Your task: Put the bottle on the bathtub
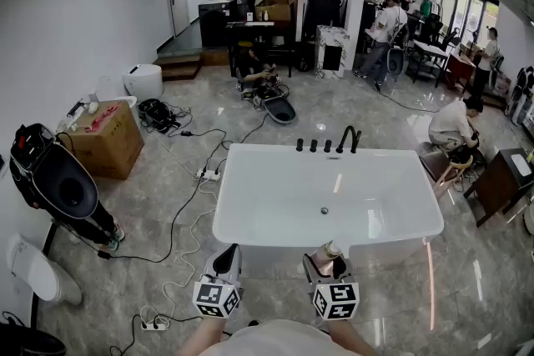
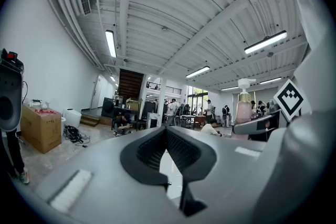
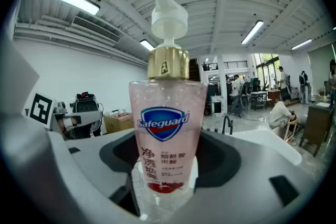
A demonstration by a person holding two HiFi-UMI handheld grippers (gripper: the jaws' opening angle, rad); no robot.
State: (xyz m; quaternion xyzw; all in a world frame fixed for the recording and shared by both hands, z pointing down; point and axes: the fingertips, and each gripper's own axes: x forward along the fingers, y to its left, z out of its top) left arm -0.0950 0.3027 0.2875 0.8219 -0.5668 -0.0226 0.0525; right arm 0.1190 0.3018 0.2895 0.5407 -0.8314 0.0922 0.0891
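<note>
From the head view: standing just short of the near rim of the white bathtub (image 1: 284,196), right gripper (image 1: 327,263) clamped on the bottle (image 1: 331,249), left gripper (image 1: 225,261) carried alongside with nothing to do. Kept upright, probably so that the base can go straight down onto a flat ledge. Not yet over the tub, so a carry rather than a placement. Likely bound for the broad rim, perhaps the far ledge by the black faucet (image 1: 348,137), though impossible to say which. From the left gripper view: closed tip to tip on nothing and held level, apparently because one hand is enough for so light a job; off to the side, the pink bottle riding in the other gripper. From the right gripper view: squeezing the clear pink body low down, around the lower label, with the gold collar and white pump (image 3: 169,13) well above the jaws. Set wide simply to suit the bottle's width. Probably gripped low to keep the bottle steady at set-down; tub and faucet straight ahead beyond it.
</note>
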